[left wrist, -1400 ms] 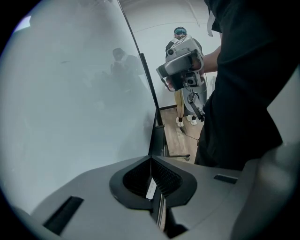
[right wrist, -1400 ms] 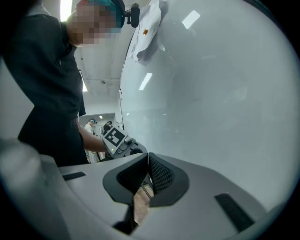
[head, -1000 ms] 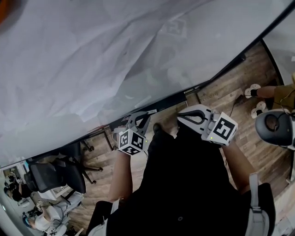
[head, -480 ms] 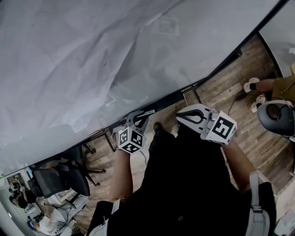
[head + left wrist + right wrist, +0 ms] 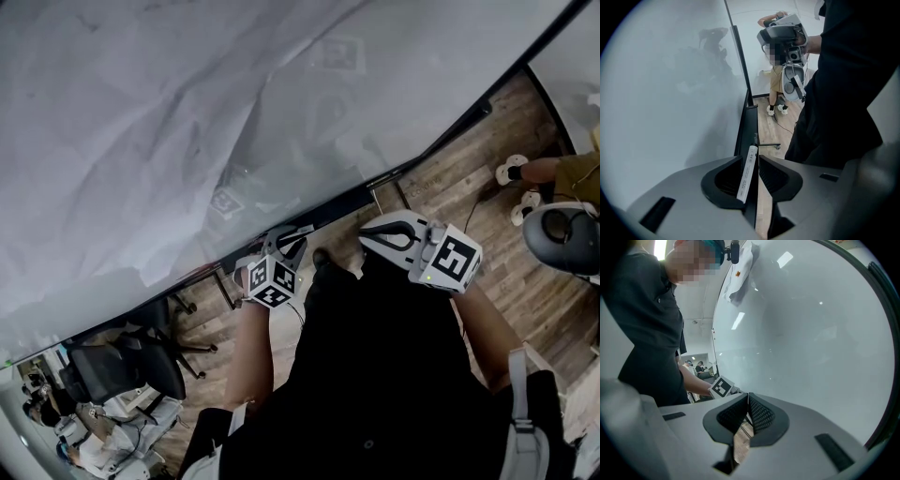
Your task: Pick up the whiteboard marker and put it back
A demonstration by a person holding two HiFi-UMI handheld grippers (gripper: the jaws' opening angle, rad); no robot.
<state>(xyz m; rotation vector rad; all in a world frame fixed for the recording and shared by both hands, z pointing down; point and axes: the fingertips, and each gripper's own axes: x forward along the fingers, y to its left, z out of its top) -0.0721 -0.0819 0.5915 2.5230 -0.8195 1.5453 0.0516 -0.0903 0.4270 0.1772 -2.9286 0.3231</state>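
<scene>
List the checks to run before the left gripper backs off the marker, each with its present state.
1. Left gripper jaws apart: ok. They have just been opening, and the marker stands between them.
2. Marker free of the grip: cannot tell. Its near end lies close against one pad.
3. Marker seated on the tray: cannot tell. It runs along the black tray under the whiteboard, but the jaws hide where it rests.
4. Right gripper out of the way: ok. Its jaws are together with nothing between them.
</scene>
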